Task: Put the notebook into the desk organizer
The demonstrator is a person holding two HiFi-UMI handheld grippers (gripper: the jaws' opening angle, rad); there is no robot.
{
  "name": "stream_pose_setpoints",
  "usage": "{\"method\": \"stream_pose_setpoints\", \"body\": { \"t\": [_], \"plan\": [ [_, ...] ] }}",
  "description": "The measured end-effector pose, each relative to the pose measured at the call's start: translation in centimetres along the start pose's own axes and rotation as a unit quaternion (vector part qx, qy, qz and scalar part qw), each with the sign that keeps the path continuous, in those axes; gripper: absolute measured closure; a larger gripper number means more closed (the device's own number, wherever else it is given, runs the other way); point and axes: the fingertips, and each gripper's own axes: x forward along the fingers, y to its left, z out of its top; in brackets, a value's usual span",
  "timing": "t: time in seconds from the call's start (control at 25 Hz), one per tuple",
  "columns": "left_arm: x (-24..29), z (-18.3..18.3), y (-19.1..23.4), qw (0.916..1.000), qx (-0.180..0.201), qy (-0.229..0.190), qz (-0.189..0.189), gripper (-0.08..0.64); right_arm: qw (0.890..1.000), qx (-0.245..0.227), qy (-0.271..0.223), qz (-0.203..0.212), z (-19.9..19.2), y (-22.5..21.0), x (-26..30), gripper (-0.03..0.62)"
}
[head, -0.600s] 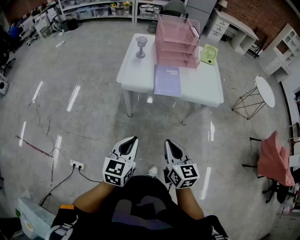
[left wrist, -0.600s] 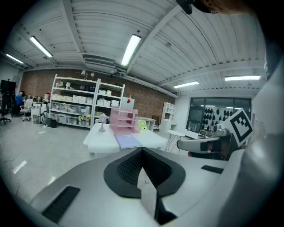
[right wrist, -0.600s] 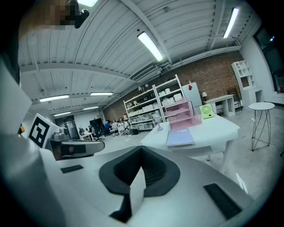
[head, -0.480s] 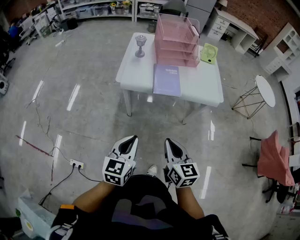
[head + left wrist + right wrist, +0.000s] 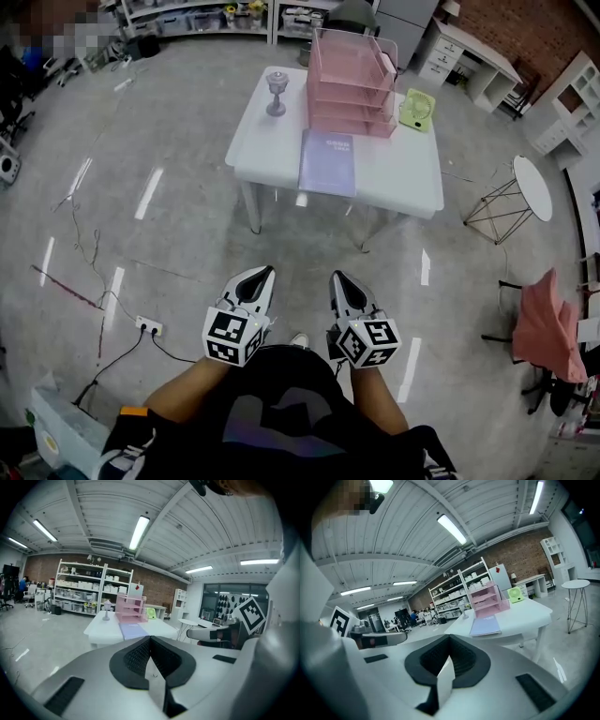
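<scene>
Table [image 5: 272, 141] slightly leftward now; notebook [image 5: 328, 161] before desk organizer [image 5: 352, 84], goblet [image 5: 276, 94], fan [image 5: 416, 110] beside; left gripper [image 5: 264, 273], right gripper [image 5: 337, 277] closed, empty.

Open floor [image 5: 187, 234] leads to the table [image 5: 267, 141]; goblet [image 5: 276, 94] and fan [image 5: 416, 109] flank the organizer [image 5: 352, 84].

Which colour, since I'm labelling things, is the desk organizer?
Desk organizer: pink, best in head view.

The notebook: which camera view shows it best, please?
The head view: it shows the whole cover of the notebook from above, flat on the white table in front of the pink desk organizer. Both gripper views show it far off, small and foreshortened, at a low angle.
</scene>
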Motion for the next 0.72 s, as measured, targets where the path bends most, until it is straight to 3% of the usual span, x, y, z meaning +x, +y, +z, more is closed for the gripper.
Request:
{"method": "stream_pose_setpoints", "body": {
  "t": [0.6, 0.72],
  "plan": [
    [3.6, 1.0, -2.8, 0.9994, 0.000, -0.007, 0.033, 0.546, 1.000, 0.009, -0.011, 0.012, 1.7, -5.8, -1.4, 0.574],
    [4.1, 1.0, -2.5, 0.9993, -0.004, 0.002, 0.036, 0.517, 1.000, 0.014, -0.008, 0.012, 1.7, -6.2, -1.3, 0.574]
  ]
}}
